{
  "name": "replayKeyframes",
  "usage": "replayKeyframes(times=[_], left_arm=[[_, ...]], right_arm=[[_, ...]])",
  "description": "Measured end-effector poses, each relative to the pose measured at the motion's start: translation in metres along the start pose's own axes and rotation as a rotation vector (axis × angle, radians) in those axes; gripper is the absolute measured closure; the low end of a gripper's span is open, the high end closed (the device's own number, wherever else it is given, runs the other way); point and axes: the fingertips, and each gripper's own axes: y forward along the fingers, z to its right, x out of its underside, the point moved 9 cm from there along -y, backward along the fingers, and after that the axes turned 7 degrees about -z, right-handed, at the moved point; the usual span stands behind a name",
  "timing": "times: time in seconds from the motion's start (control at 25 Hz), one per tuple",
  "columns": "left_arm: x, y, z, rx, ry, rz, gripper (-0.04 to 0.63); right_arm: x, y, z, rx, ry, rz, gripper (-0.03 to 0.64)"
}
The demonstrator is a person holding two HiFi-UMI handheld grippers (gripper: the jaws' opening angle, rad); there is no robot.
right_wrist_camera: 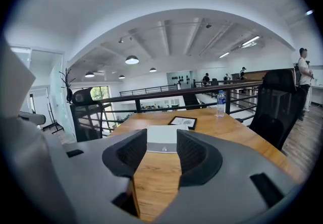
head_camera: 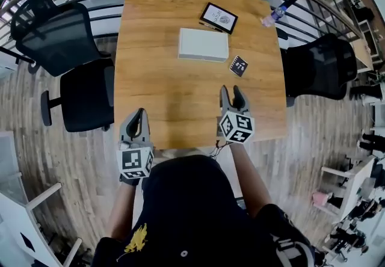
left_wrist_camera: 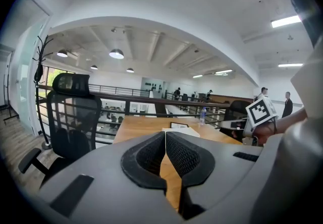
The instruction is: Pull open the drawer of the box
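Box (head_camera: pixel 203 44) lies on the table (head_camera: pixel 150 79), well beyond both grippers, its drawer apparently not yet pulled. Right gripper (head_camera: pixel 233 91) faces it, jaws apart and empty, likely lining up; left gripper (head_camera: pixel 139 113) waits, jaws together.

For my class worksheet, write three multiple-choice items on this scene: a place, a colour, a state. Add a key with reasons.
1. Where is the black card relative to the box? A on it; B right of it; C left of it.
2. What colour is the box? A red; B white; C black.
3. How does the right claw stand? A open, empty; B shut on the box; C shut tight.
Key: 1 B, it lies off the box's right corner; 2 B, its top is white; 3 A, nothing sits between its parted jaws.
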Motion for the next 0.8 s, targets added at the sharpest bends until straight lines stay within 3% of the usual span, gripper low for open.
replayKeyframes(times=[0.36, 0.56, 0.8], left_arm=[[0.035, 0.010, 0.001, 0.047, -0.041, -0.100, 0.577], [0.055, 0.023, 0.004, 0.100, -0.101, -0.215, 0.577], [0.061, 0.036, 0.003, 0.075, -0.182, -0.314, 0.577]], right_arm=[[0.039, 0.099, 0.006, 0.062, -0.010, -0.131, 0.453], [0.055, 0.152, 0.000, 0.056, -0.034, -0.188, 0.454], [0.068, 0.209, 0.004, 0.070, -0.052, -0.275, 0.456]])
